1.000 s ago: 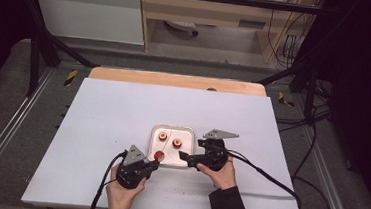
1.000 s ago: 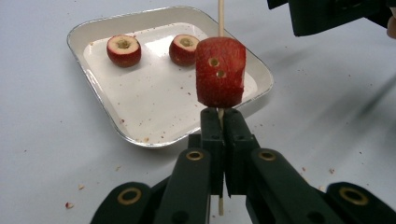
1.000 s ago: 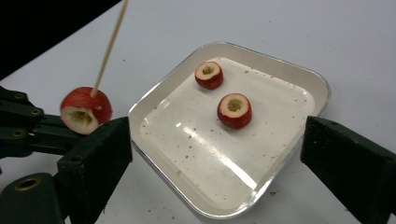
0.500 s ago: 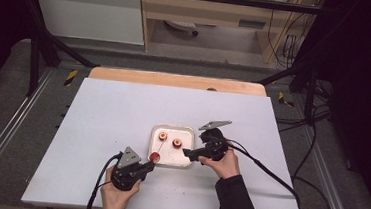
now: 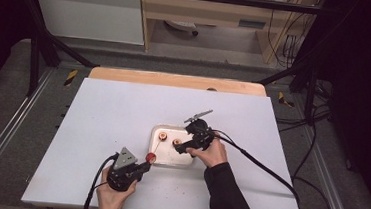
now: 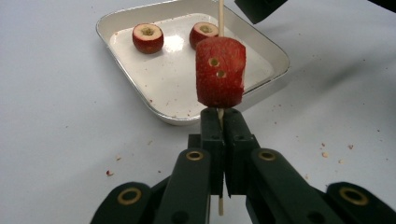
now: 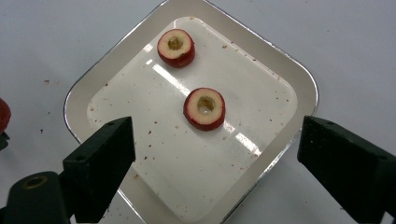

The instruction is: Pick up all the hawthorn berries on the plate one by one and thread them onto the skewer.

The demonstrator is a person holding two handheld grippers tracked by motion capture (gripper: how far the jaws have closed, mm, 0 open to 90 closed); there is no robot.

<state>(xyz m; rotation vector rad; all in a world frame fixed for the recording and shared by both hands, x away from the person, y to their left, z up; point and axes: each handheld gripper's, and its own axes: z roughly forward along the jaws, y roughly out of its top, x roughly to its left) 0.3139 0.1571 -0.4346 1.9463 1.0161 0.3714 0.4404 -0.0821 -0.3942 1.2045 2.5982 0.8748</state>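
on the white worktop [image 5: 96,127], seen from the high view, a shallow white tray [image 5: 162,157] sits near the middle. the left tongs [image 5: 144,164] are just beside its near left corner with a small red fruit piece [image 5: 150,157] at their tip. the right tongs [image 5: 182,148] hang over the tray, held by the person's hand [image 5: 209,153].

from the left gripper view, the left tongs [image 6: 223,122] are pressed together, pinching a thin wooden stick [image 6: 220,14]. the red fruit piece [image 6: 220,72] is pushed onto the stick, right above the tips. it is red and rough, with two little holes in its side. two more fruit pieces lie in the tray [image 6: 268,44] behind it.

from the right gripper view, the right tongs [image 7: 212,154] are spread wide and hold nothing. below them are the two loose pieces: one fruit [image 7: 204,108] near the middle of the tray [image 7: 280,56], the other fruit [image 7: 175,47] near a far corner. both are red outside, pale inside, with a hole where the core was.

i think one piece is on the stick, and two are left to add.
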